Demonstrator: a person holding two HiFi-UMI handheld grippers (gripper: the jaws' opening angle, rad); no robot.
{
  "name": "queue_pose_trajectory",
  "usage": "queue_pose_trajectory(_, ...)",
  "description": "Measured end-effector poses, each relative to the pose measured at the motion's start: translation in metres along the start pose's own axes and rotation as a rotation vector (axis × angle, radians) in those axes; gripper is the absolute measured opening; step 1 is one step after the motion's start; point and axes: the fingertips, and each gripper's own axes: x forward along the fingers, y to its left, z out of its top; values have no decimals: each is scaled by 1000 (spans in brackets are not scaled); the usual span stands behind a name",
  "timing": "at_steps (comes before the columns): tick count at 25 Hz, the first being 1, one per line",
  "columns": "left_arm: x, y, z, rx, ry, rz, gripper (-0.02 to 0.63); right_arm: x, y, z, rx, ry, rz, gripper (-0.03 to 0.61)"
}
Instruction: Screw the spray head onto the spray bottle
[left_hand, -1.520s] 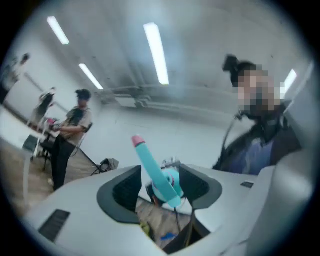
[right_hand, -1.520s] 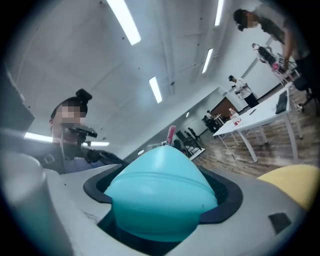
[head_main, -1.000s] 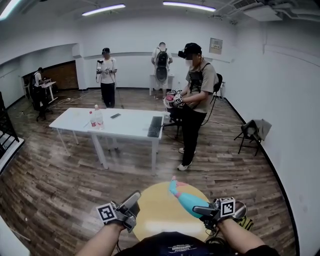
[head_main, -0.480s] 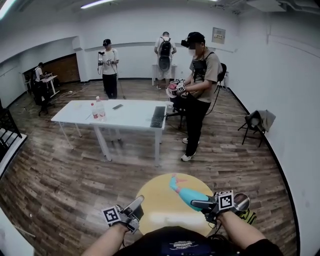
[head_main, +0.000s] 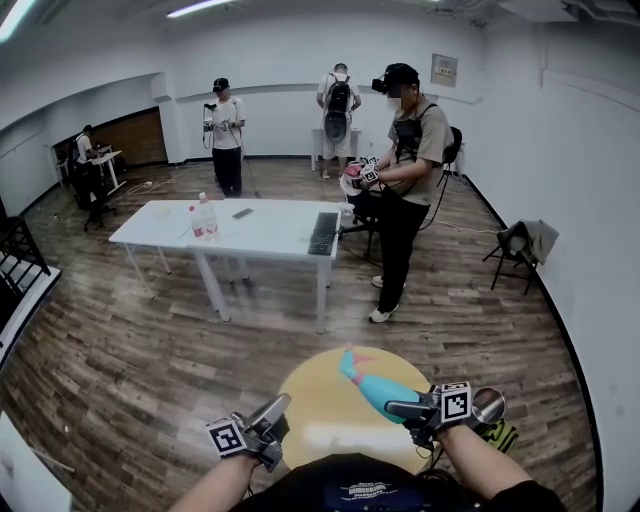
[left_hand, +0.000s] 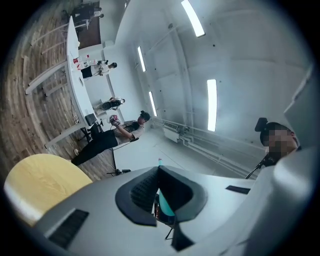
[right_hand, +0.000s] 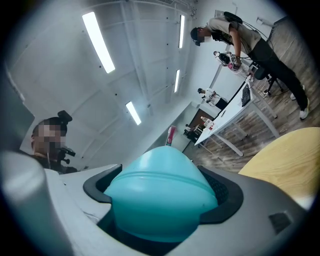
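Spray bottle (head_main: 372, 387) inside right hand-held gripper (head_main: 400, 407)

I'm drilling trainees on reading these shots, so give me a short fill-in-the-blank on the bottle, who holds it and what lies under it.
1. The spray bottle is clamped in the ____ gripper.
2. Its body is teal and its tip is ____.
3. It hangs above a round ____ table.

Missing words: right; pink; yellow.
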Motion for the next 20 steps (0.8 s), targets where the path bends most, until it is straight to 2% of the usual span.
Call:
queue_pose_trajectory(5, 4, -1, 1, -12, -8, -11, 3, 2, 7, -2, -12, 4, 10, 485)
queue_pose_trajectory(8, 11, -5, 0, 8, 7, -9, 3, 2, 10, -4, -21, 22, 4, 485)
queue_pose_trajectory(9, 16, -8, -3, 30, 36, -8, 2, 3, 14, -6, -29, 42, 9, 485)
queue_pose_trajectory(11, 32, -17, -16, 107, 145, -10, 11, 12, 27, -16, -58, 113, 39, 485)
queue_pose_trajectory(13, 51, -33, -24, 173, 242, -47, 72, 23, 37, -25, -96, 192, 55, 485)
queue_pose_trajectory(14, 59, -41, -23, 178, 261, -72, 102, 27, 40, -25, -102, 206, 60, 485)
queue_pose_trajectory(15, 64, -47, -19, 170, 269, -94, 94, 28, 42, -22, -96, 200, 71, 485)
queue_pose_trajectory(18, 70, -57, -14, 122, 299, -153, 121, 26, 47, -14, -89, 170, 91, 485)
queue_pose_trajectory(19, 69, -60, -13, 86, 305, -182, 159, 24, 46, -13, -92, 169, 82, 485)
queue_pose_trajectory(20, 69, -63, -12, 47, 303, -206, 270, 22, 44, -14, -94, 173, 71, 485)
